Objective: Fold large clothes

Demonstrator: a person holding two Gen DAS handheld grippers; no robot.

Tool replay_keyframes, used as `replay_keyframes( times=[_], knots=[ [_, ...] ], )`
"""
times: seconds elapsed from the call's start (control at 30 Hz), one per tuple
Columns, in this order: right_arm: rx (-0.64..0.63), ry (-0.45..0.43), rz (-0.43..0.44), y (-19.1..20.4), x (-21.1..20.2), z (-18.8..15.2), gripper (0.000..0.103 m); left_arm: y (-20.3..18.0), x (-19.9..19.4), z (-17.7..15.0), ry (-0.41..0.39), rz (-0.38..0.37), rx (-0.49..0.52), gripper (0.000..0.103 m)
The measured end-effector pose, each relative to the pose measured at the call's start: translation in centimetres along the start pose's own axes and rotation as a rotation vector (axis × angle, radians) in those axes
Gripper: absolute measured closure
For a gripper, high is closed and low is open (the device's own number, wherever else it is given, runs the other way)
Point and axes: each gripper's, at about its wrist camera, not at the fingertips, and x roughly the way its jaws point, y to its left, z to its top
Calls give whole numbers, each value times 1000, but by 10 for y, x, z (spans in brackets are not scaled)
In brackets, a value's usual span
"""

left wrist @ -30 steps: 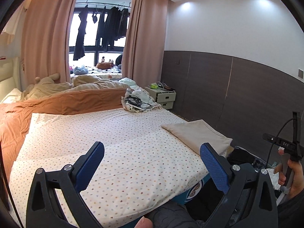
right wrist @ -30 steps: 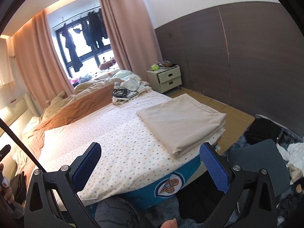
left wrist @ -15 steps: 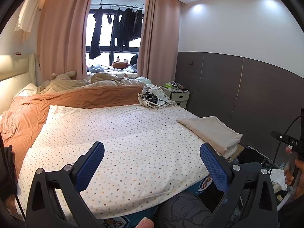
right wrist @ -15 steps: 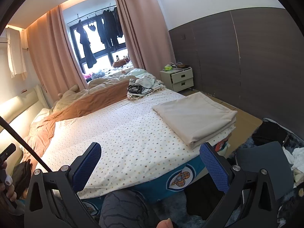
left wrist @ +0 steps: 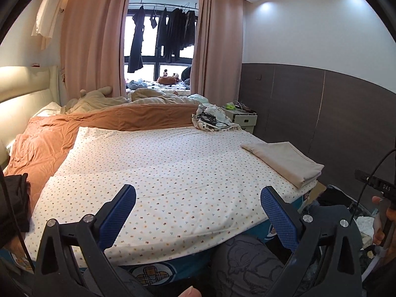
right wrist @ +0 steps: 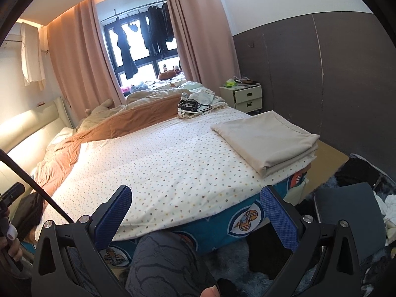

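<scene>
A beige cloth (left wrist: 284, 159) lies folded into a flat stack on the right corner of the bed; it also shows in the right wrist view (right wrist: 267, 139). A dotted white sheet (left wrist: 168, 168) lies spread flat over the bed and reaches its near edge (right wrist: 173, 173). My left gripper (left wrist: 198, 212) is open and empty, held above the near edge of the bed. My right gripper (right wrist: 195, 212) is open and empty, held off the near edge, left of the beige stack.
An orange quilt (left wrist: 74, 133) is bunched along the far and left side of the bed. A bundle with black cables (right wrist: 195, 106) lies at the far corner. A white nightstand (right wrist: 245, 97) stands by the dark wall. Clothes (right wrist: 358, 198) lie on the floor at right.
Both grippers have pulled back and risen from the bed, and both views have swung left. The beige stack now lies farther off. Both grippers stay open.
</scene>
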Motion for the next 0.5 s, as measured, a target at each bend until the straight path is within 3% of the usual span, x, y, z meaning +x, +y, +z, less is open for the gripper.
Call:
replay_keyframes(
  times=[0.5],
  knots=[
    [0,-17,10,13,10,-7,0,3,-10,1,-24,-4,-7,0]
  ],
)
